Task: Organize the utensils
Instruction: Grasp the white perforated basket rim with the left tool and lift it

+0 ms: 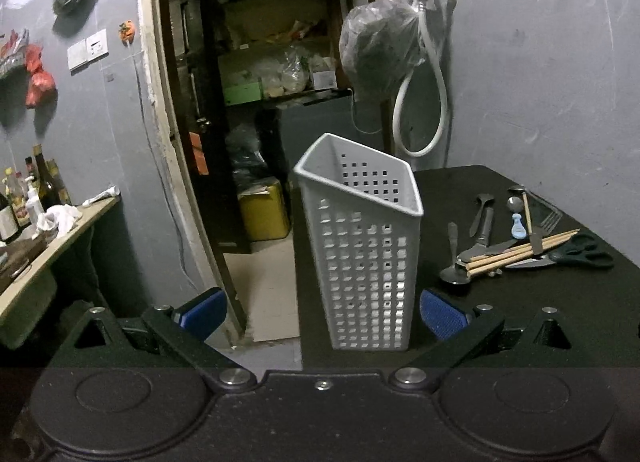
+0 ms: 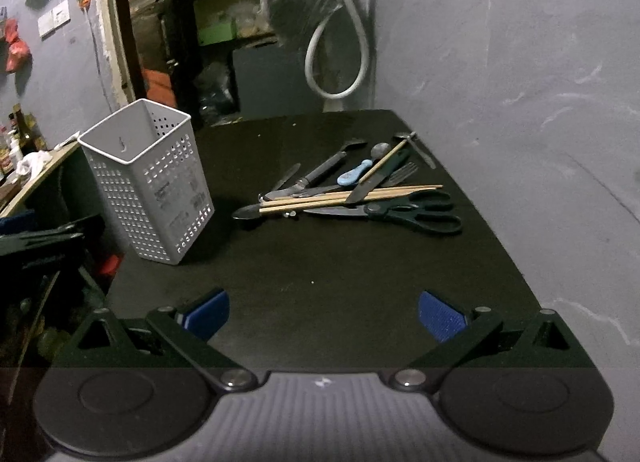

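Black tabletop [image 2: 320, 262]: white perforated caddy [image 2: 150, 182] at its left edge, utensil pile [image 2: 352, 192] toward the far right. Left tongs [image 1: 322, 312] and right tongs [image 2: 323, 312] gape, empty. We advise lifting the topmost chopsticks [image 2: 344, 196] first.

No legible text or labels.

Both wrist views face the basket [image 1: 360, 246] (left closer).
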### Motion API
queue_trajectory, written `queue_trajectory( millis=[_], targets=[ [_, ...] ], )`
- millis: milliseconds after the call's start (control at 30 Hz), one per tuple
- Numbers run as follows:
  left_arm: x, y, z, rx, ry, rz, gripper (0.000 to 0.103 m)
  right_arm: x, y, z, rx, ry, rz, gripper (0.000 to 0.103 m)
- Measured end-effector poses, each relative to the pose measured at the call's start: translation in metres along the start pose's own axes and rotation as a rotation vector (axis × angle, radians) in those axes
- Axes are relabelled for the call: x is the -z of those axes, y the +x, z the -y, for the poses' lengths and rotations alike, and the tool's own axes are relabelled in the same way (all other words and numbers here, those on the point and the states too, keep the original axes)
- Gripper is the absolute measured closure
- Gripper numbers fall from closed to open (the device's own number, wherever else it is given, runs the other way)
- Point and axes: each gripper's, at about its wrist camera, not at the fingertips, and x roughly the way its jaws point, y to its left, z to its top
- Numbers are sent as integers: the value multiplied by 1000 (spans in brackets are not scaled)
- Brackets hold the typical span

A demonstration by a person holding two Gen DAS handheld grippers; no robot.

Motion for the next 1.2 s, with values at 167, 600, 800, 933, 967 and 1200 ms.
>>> queue_trajectory(
  millis=[167, 600, 800, 933, 967, 1200],
  targets=[
    [-14, 30, 23, -12, 21, 2, 0, -13, 27, 19, -56, -17, -37, 0],
    [-32, 99, 45, -72, 47, -35, 5, -14, 66, 31, -126, -40, -68, 0],
    [-30, 103, 40, -11, 66, -23, 13, -15, 77, 23, -113, -61, -50, 0],
    [-26, 99, 36, 2, 71, -7, 16, -15, 82, 17, -110, -67, -39, 0],
    [-25, 99, 35, 3, 69, -5, 16, -15, 83, 15, -111, -72, -36, 0],
    [-20, 82, 22, 88, 101, 15, 23, -15, 99, -2, -69, -242, 25, 0]
  ],
)
